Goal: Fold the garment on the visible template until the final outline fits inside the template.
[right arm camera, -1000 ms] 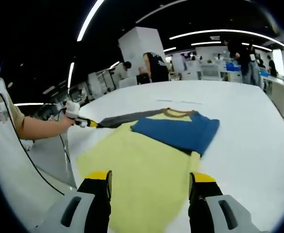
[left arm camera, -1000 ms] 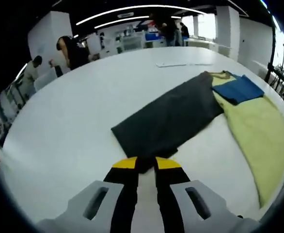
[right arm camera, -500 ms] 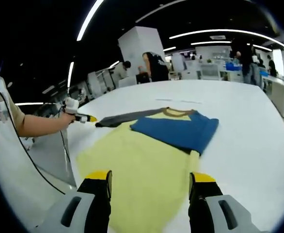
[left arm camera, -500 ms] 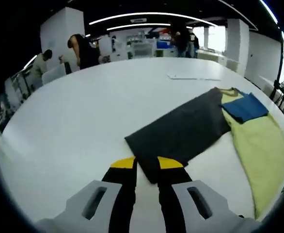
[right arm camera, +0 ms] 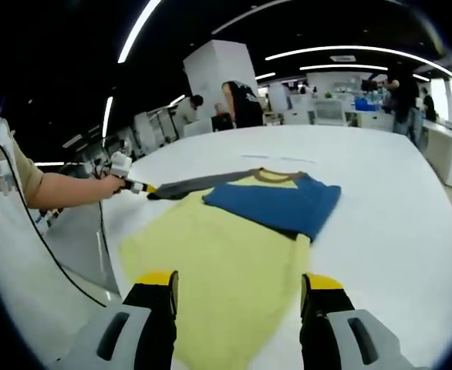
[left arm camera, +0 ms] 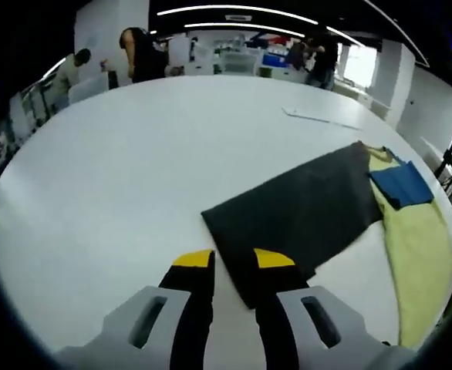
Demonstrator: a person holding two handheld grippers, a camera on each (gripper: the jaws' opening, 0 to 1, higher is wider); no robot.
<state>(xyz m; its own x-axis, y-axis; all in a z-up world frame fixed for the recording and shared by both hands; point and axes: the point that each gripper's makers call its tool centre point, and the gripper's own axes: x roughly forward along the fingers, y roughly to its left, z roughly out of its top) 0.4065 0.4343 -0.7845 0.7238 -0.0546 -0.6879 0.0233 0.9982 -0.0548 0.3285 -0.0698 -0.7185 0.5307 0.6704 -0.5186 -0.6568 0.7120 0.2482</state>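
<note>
A garment lies flat on the white table [left arm camera: 118, 169]. It has a pale yellow body [right arm camera: 218, 262], a blue sleeve [right arm camera: 276, 204] folded onto the chest, and a dark grey sleeve [left arm camera: 303, 208] stretched out sideways. My left gripper [left arm camera: 232, 262] is shut on the end corner of the grey sleeve, which runs between its yellow-tipped jaws. In the right gripper view the left gripper [right arm camera: 137, 186] holds the grey sleeve [right arm camera: 195, 183] near the table edge. My right gripper [right arm camera: 240, 289] hovers open over the yellow hem with nothing between its jaws.
A person's forearm [right arm camera: 56, 196] carries the left gripper, and a black cable hangs below it. A thin white strip [left arm camera: 318, 117] lies far out on the table. Several people stand at benches beyond the table [left arm camera: 137, 54]. The table edge [right arm camera: 114, 247] runs close to the yellow body.
The left gripper has drawn the grey sleeve end slightly further out from the body, leaving the sleeve flatter and straighter. The right gripper stays open over the yellow hem.
</note>
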